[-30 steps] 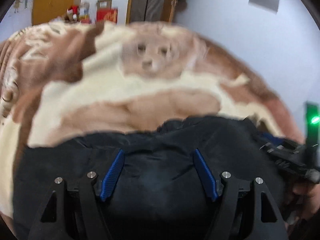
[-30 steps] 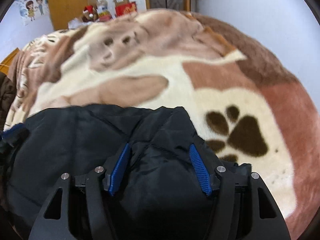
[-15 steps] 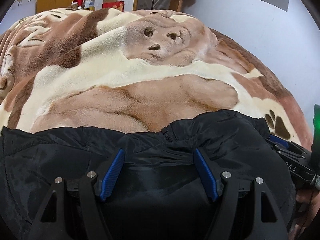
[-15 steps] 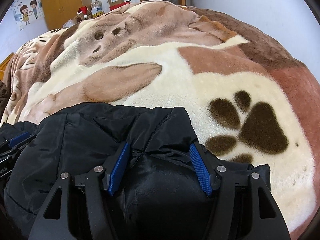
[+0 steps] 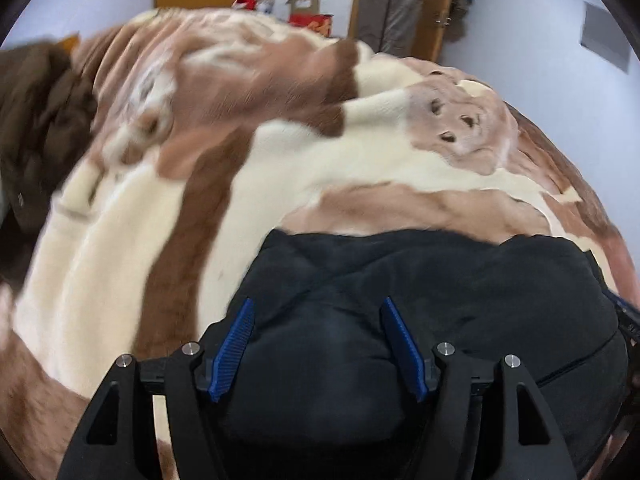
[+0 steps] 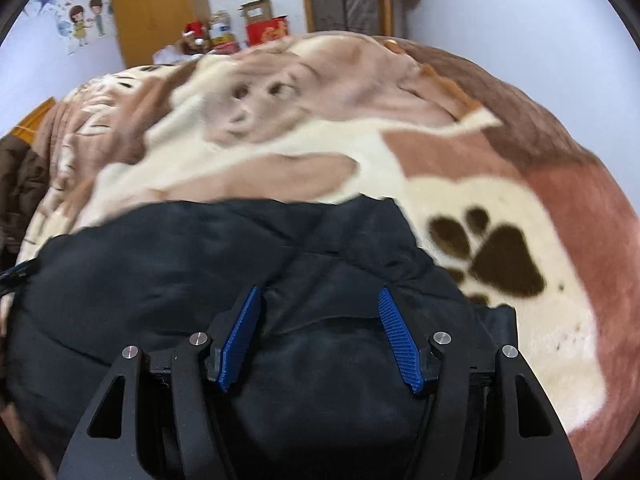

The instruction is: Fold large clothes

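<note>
Left gripper: our left gripper (image 5: 318, 312) points forward and down over the bed, its blue pads (image 5: 234, 346) spread wide with black fabric bulging up between them. We cannot tell whether the pads actually pinch that fabric or just rest against it.

Right gripper: our right gripper (image 6: 320, 304) sits in much the same pose, low and aimed across the bed, blue pads (image 6: 400, 344) set well apart and a ridge of the same fabric filling the gap. Here too we cannot tell if the cloth is truly clamped.

Black jacket: the black jacket (image 5: 460, 292) is a padded, puffy garment lying on the blanket at the near edge of the bed, directly under both grippers. In our left view it shows as a rounded, bunched mass with soft creases; in our right view (image 6: 168, 272) its far edge runs roughly straight across, with a corner near the paw print (image 6: 496, 252).

Blanket: the plush blanket (image 5: 280, 152) under the jacket is cream and brown with a cartoon animal face.

Brown garment: a brown garment (image 5: 36, 120) lies heaped at the far left side of the bed, well apart from the jacket.

Sharpness: both views are motion-blurred.
</note>
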Demonstrator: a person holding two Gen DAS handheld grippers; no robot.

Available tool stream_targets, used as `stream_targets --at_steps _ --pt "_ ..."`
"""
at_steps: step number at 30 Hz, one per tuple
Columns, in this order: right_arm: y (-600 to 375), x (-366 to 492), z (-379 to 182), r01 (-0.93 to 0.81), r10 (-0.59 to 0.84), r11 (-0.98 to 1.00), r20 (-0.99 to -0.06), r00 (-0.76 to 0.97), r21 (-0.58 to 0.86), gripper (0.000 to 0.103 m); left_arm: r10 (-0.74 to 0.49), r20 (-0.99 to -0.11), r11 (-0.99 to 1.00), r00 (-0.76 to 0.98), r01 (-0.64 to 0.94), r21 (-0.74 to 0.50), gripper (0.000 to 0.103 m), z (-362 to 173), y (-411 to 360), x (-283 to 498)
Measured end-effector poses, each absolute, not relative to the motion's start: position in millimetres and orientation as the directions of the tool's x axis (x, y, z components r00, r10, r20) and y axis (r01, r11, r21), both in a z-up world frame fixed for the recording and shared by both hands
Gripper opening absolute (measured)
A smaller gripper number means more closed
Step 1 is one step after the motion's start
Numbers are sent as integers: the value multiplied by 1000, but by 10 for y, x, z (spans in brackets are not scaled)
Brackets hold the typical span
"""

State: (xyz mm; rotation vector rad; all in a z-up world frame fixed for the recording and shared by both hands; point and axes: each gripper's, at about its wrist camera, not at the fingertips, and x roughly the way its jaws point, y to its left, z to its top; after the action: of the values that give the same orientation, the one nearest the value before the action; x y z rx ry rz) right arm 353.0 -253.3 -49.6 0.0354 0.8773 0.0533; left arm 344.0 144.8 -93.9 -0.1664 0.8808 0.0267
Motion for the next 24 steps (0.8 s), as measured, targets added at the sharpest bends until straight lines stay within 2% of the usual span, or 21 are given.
stream_targets --at_steps 3,6,10,14,20,24 --pt "-2572 3573 -602 -29 75 997 -762 643 74 61 -65 -751 979 658 -102 -174 73 -1120 1459 3457" --pt "-2529 3629 -591 -24 55 998 -775 629 52 61 -30 -754 981 656 -124 -147 73 -1212 1386 3539" --pt "-2507 3462 -316 -49 42 999 -772 634 14 60 -18 -761 986 648 -116 -122 71 -1013 1415 3453" --pt "-2595 3036 -94 -75 53 997 -740 671 3 60 -49 -710 987 703 -74 -142 71 -763 1489 3005" --pt "-2815 2959 -475 -37 28 999 -769 639 6 60 -65 -724 977 687 -102 -185 74 -1078 1576 2815" --pt "-2767 3025 -509 -29 4 999 -776 630 -18 60 -22 -727 984 686 -113 -137 76 -1114 1495 2901"
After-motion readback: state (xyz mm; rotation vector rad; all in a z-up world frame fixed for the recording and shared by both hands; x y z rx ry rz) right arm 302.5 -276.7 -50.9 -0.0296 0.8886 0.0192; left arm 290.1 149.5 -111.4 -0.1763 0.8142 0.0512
